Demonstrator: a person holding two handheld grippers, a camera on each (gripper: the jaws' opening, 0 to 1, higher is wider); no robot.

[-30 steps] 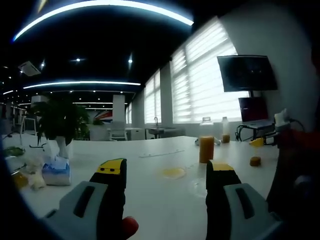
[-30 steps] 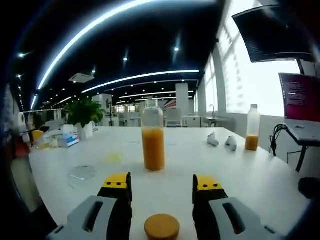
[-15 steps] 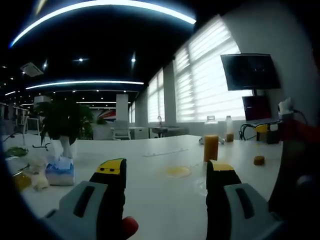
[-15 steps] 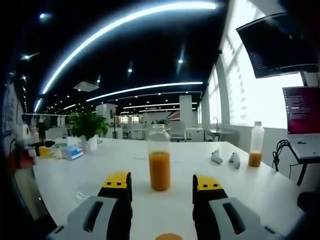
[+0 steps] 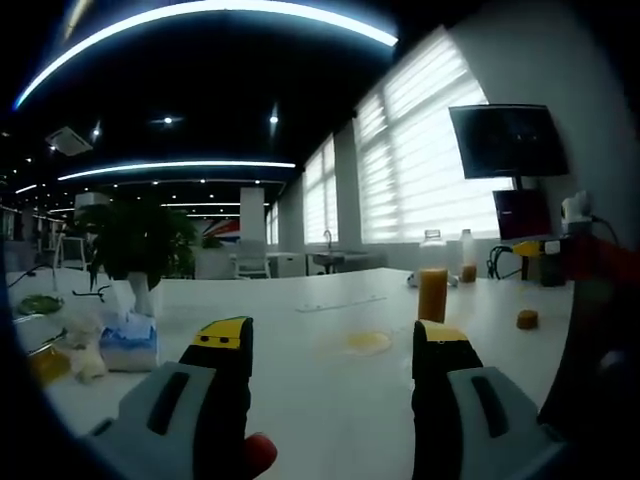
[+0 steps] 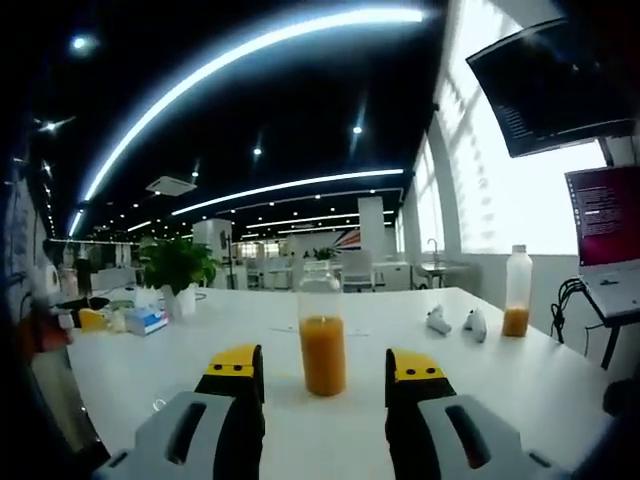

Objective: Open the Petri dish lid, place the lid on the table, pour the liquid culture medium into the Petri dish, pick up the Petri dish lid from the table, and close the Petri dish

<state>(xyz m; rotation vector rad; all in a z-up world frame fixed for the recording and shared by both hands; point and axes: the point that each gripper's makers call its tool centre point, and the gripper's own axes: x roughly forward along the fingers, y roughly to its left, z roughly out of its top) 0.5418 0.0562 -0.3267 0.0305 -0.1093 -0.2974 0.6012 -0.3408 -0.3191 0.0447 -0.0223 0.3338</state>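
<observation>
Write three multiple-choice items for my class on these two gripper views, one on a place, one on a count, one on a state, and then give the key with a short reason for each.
1. In the right gripper view, where does the clear glass bottle of orange liquid stand?
A. Ahead, framed between the right gripper jaws
B. On the floor
C. Gripped by the jaws

2. How many bottles holding orange liquid stand on the white table in the right gripper view?
A. One
B. Two
C. Four

3. What is the state of the left gripper?
A. Shut on a lid
B. Shut on a bottle
C. Open, holding nothing

Key: 1 A, the bottle stands upright on the table beyond the yellow-tipped jaws, apart from them. 2 B, the near one plus a small plastic bottle at the right. 3 C, its jaws stand wide apart with bare table between them.
</observation>
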